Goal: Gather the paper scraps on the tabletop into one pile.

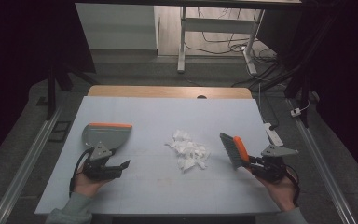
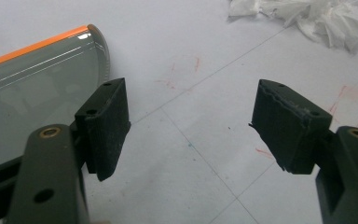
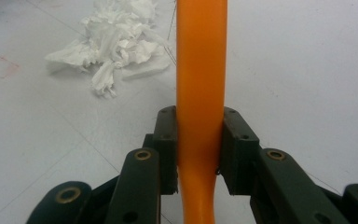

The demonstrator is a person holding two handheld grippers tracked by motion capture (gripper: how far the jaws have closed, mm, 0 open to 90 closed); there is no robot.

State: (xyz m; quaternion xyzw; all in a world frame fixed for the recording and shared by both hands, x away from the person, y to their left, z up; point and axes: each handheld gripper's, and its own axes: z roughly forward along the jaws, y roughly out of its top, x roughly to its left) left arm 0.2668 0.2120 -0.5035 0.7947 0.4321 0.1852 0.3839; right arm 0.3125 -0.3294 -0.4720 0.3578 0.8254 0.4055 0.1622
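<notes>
A grey dustpan (image 1: 106,134) with an orange edge lies on the left of the white table top (image 1: 158,191). My left gripper (image 1: 125,164) rests just in front of it, open, jaws pointing right with nothing between them. In the left gripper view the dustpan (image 2: 32,88) sits left of the open left gripper (image 2: 191,116). A pile of torn white paper (image 1: 189,150) lies mid-table. My right gripper (image 1: 254,161) is shut on the orange handle of a brush (image 1: 233,149), whose grey bristles face the pile. The right gripper (image 3: 199,140) clamps the brush handle (image 3: 200,70), with the paper (image 3: 116,32) beyond on the left.
Bare table surface lies between the dustpan and the paper (image 2: 317,14) and along the front edge. A wooden strip (image 1: 168,91) borders the far side. Metal rails (image 1: 28,158) run along both sides, and cables lie on the floor (image 1: 242,46) behind.
</notes>
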